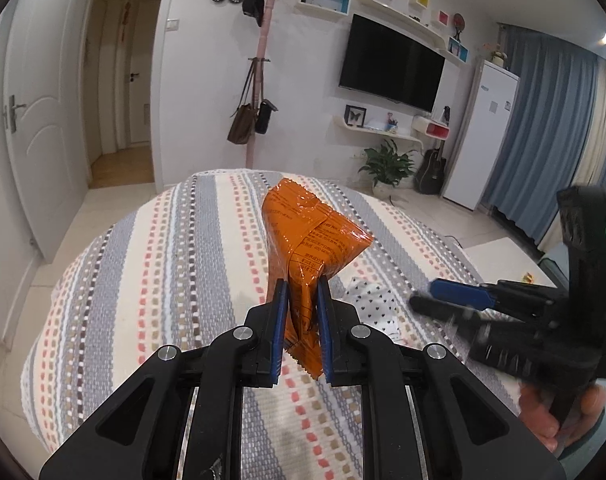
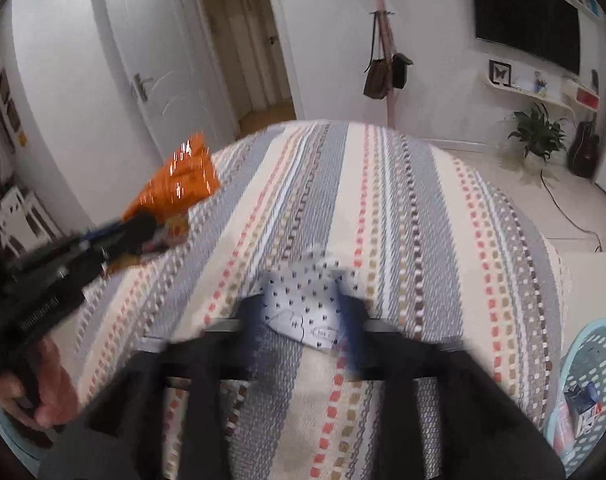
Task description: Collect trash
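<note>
My left gripper [image 1: 302, 284] is shut on an orange snack wrapper [image 1: 311, 236] and holds it above the striped bedspread [image 1: 163, 272]; the wrapper also shows at the left of the right wrist view [image 2: 175, 184]. A white wrapper with small dark hearts [image 2: 303, 304] lies on the bedspread. My right gripper [image 2: 303, 312] is open, blurred by motion, with one finger on either side of the heart wrapper. It also shows in the left wrist view [image 1: 435, 292], close to that wrapper [image 1: 373, 304].
A light blue laundry-style basket [image 2: 595, 340] with some trash in it stands at the bed's right side. Beyond the bed are a coat stand with bags [image 1: 255, 112], a potted plant [image 1: 387, 164], a guitar [image 1: 431, 172] and a white door [image 1: 43, 120].
</note>
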Available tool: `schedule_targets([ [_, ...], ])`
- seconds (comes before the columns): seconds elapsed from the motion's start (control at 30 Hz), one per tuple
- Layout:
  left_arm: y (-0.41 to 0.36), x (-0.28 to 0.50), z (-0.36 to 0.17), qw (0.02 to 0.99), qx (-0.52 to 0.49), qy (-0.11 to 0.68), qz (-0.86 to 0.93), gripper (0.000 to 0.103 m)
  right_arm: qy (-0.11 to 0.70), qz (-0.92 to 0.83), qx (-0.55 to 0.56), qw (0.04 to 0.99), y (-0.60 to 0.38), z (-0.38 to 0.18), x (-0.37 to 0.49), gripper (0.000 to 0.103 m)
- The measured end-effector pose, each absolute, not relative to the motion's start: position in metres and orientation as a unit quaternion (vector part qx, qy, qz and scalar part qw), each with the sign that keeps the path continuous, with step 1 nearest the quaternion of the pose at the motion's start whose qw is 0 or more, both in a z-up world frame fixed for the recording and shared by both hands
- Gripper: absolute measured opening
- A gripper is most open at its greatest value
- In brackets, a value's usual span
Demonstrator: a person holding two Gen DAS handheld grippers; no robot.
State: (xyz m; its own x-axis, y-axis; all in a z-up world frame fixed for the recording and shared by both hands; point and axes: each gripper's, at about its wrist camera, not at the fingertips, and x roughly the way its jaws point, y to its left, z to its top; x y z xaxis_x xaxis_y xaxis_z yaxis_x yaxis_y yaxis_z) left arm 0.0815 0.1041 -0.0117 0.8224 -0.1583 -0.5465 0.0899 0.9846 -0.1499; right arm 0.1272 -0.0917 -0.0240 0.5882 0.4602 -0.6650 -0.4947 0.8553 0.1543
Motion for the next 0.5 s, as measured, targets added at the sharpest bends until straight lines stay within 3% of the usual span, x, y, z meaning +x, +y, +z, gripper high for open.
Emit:
schedule_targets([
  [0.4, 0.131, 0.080, -0.015, 0.951, -0.079, 0.295, -0.048, 0.013, 0.408, 0.247, -0.120, 0.871, -0.036, -0.077, 0.136, 0.066],
  [0.5, 0.133, 0.081, -0.017, 0.950, -0.081, 0.297, -0.048, 0.013, 0.416, 0.233, -0.127, 0.870, -0.035, -0.085, 0.145, 0.060],
])
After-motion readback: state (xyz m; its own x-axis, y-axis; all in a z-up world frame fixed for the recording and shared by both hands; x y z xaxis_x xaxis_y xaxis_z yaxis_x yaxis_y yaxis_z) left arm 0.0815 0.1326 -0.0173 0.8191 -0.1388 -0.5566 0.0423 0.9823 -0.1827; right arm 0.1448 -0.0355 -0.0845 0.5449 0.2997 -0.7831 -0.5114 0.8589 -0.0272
